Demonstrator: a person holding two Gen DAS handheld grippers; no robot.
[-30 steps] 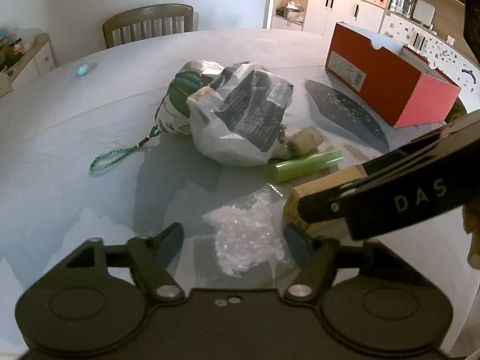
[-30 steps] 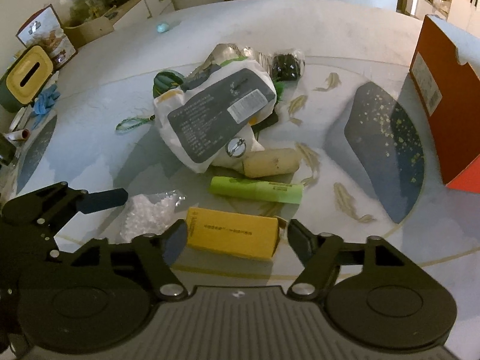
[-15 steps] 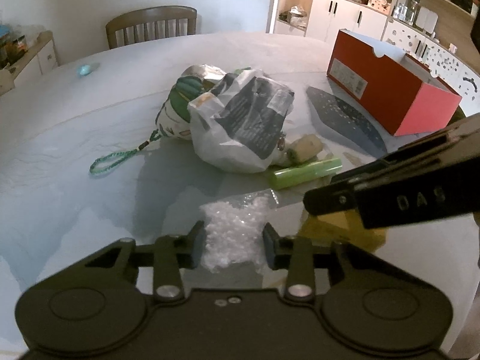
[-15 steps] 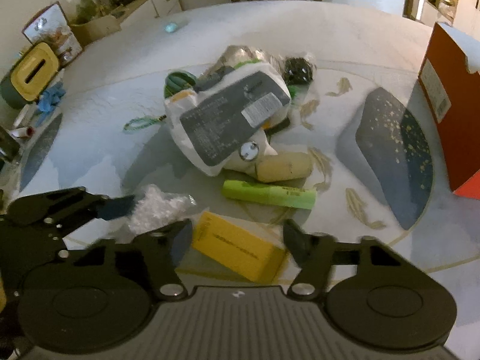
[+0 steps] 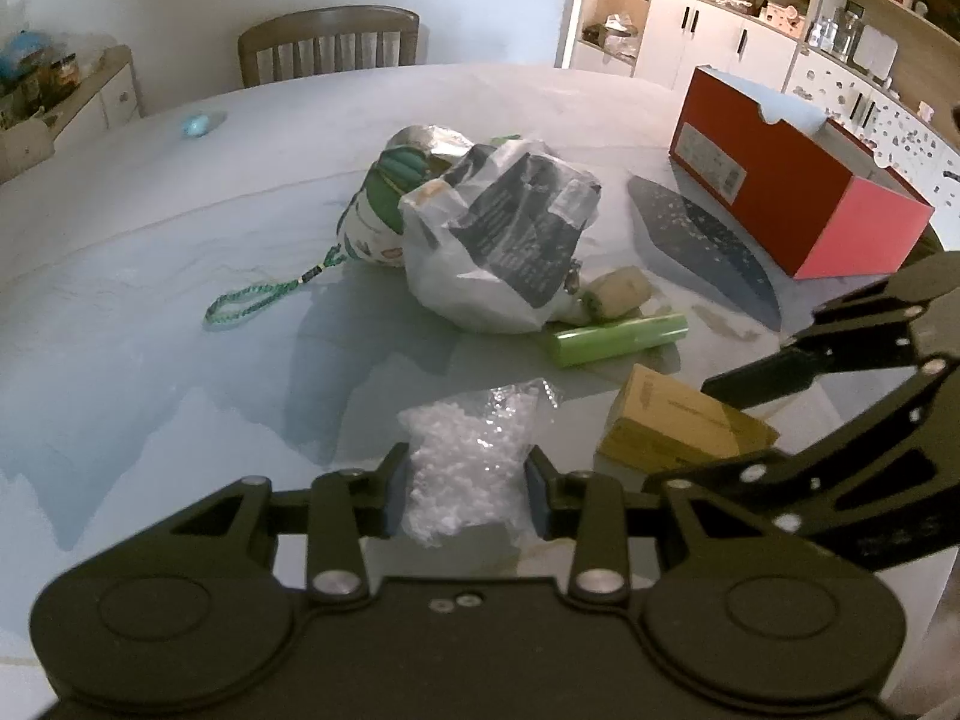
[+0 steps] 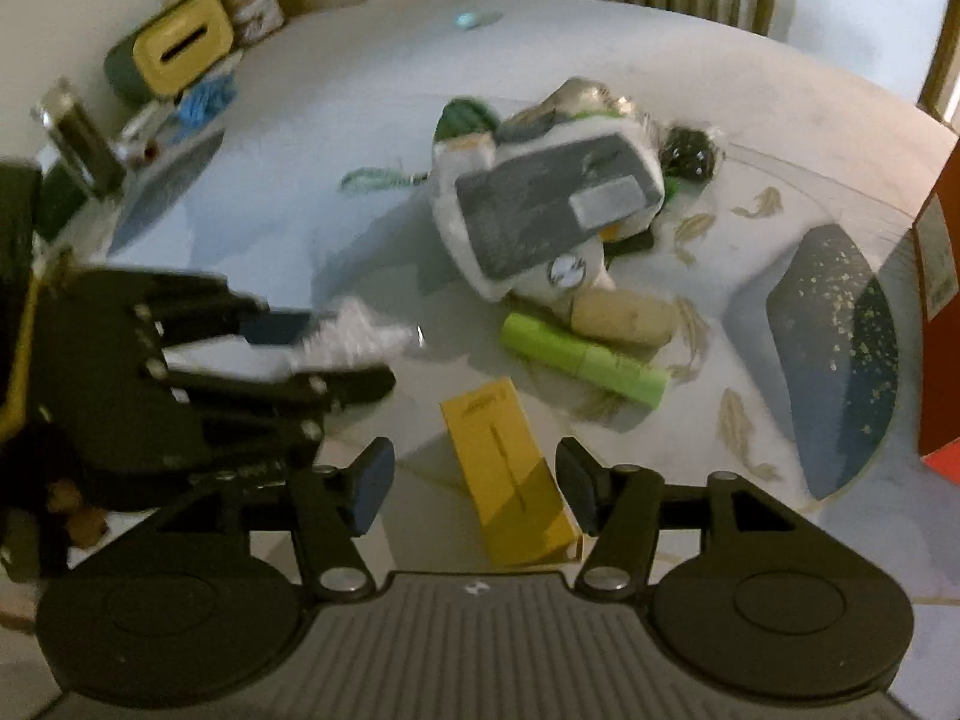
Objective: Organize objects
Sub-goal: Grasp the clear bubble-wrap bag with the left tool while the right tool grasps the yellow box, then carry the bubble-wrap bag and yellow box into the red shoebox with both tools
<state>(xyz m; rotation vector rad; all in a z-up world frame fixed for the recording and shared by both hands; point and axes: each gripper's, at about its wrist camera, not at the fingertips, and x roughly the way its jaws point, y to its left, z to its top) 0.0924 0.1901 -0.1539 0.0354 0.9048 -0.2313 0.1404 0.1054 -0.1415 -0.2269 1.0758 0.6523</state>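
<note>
No legible writing on yellow box [image 6: 510, 468]

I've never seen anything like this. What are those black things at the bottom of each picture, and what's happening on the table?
No robot here: a person holds black tongs in each hand, each with a camera looking along its fingers. The left tongs are shut on a clear bag of white beads. The right tongs are opening around a yellow box, not pressing it. Each picture also shows the other tongs. On the table lie a white plastic bag, a green tube and a red box.
</note>
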